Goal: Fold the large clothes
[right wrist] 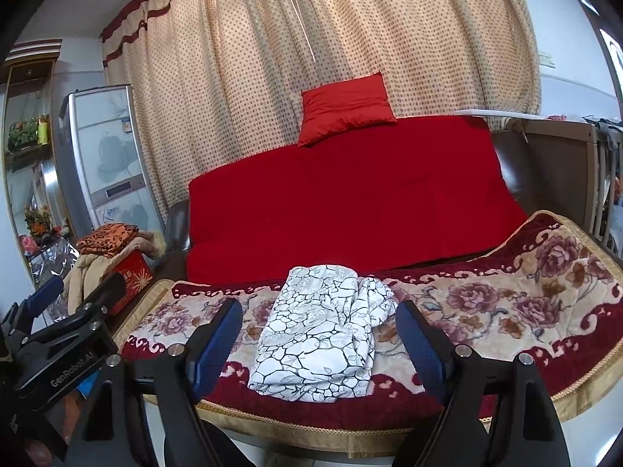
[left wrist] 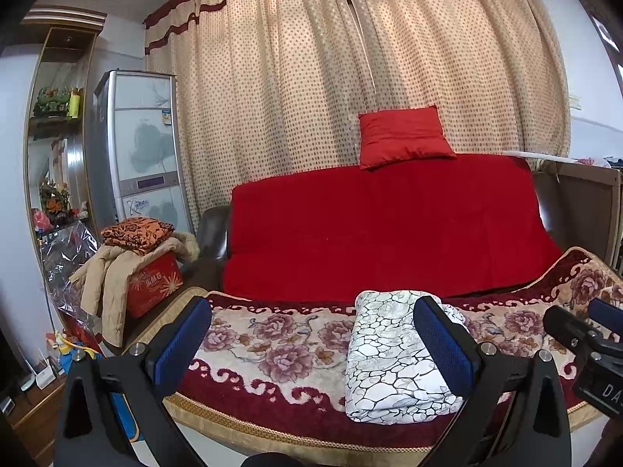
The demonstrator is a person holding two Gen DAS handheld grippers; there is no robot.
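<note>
One folded garment [left wrist: 397, 358], white with a black crackle print, lies on the flowered blanket [left wrist: 280, 346] that covers the surface. It sits near the front edge, roughly midway along it. It is a thick oblong bundle whose long axis runs from the front edge toward the back edge and the sofa [left wrist: 389, 229]. Its far end is looser, with a crumpled flap spilling toward the right.

Two hand-held grippers are in view, one per hand, and both are empty. The left hand-held gripper [left wrist: 311, 342] hangs just in front of the front edge, aimed slightly downward over the blanket, its blue-padded fingers [left wrist: 183, 340] spread wide. Its right finger overlaps the garment's right side in the left wrist view; whether it touches the cloth I cannot tell. The right hand-held gripper [right wrist: 319, 344] sits beside it at a similar tilt, also spread wide, with the garment showing between its fingers [right wrist: 418, 344] and clear of both pads.

Behind stand one red-draped sofa with one red cushion [left wrist: 405, 136] on its back, and a dotted curtain [left wrist: 311, 78]. At the left are one refrigerator [left wrist: 144, 144] and a pile of clothes [left wrist: 128, 257] on a red box [left wrist: 155, 284].
</note>
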